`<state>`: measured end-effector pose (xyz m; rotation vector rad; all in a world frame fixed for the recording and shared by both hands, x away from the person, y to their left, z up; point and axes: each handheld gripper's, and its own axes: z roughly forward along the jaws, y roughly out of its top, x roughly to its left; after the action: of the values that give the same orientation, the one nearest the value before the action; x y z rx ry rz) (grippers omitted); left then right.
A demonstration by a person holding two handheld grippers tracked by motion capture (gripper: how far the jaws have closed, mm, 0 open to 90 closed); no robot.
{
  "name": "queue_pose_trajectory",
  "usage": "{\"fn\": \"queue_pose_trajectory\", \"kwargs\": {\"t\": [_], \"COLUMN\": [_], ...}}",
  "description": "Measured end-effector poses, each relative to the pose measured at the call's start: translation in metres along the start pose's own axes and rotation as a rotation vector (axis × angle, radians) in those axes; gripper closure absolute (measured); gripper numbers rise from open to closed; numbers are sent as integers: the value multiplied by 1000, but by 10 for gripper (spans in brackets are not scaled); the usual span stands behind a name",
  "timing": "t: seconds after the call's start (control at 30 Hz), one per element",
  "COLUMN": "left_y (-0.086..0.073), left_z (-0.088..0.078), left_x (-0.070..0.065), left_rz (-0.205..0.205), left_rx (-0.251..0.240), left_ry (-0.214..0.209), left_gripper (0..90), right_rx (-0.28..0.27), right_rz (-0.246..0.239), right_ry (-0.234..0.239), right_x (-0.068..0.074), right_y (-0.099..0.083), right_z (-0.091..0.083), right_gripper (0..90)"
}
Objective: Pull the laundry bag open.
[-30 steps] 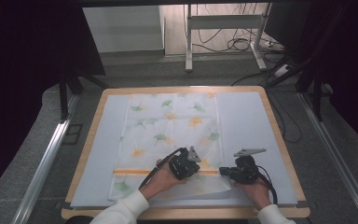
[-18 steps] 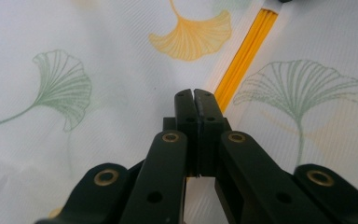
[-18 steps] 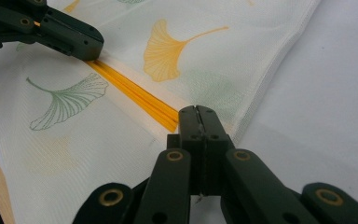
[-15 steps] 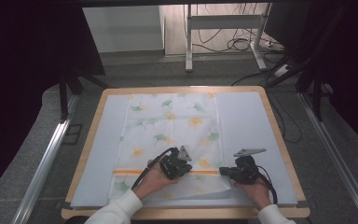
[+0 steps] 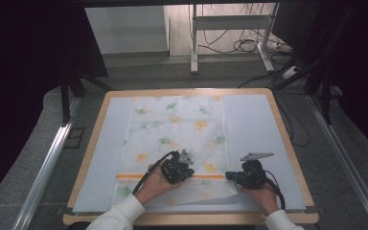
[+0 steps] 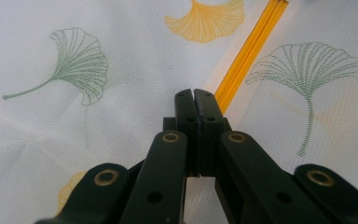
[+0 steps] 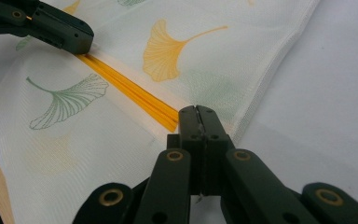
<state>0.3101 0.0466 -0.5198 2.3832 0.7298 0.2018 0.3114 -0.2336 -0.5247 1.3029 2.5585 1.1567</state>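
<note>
Both tongs are fully closed over the leaf-print cloth (image 5: 177, 129) on the desk (image 5: 287, 143): left tongs (image 6: 194, 95) beside its orange stripe (image 6: 247, 56), right tongs (image 7: 197, 114) at the stripe's end; whether either pinches fabric I cannot tell

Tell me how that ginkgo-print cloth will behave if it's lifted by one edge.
Probably floppy: the cloth lies flat, its near edge already folded over at the orange stripe. Likely very light, since the weave looks thin and half sheer. It would probably drape and sag, not hold shape.

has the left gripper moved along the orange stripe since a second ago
Yes. In the high view the left gripper has slid a little left along the cloth's orange stripe, away from the right gripper, which stayed at the cloth's right edge.
</note>
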Motion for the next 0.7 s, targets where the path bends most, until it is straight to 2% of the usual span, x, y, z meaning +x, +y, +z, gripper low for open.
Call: {"fn": "queue_pose_trajectory", "kwargs": {"t": [0.1, 0.33, 0.7], "left_y": [-1, -5, -11], "left_z": [-1, -3, -8], "left_x": [1, 3, 6], "left_rz": [2, -26, -35], "left_rx": [3, -6, 0], "left_ry": [2, -2, 4], "left_gripper": [900, 900, 900], "right_rx": [0, -2, -3], "right_rz": [-1, -2, -10], "right_ry": [-2, -3, -6], "right_x": [0, 1, 1], "right_y": [0, 0, 0], "right_z": [0, 0, 0], "right_gripper": [897, 897, 897]}}
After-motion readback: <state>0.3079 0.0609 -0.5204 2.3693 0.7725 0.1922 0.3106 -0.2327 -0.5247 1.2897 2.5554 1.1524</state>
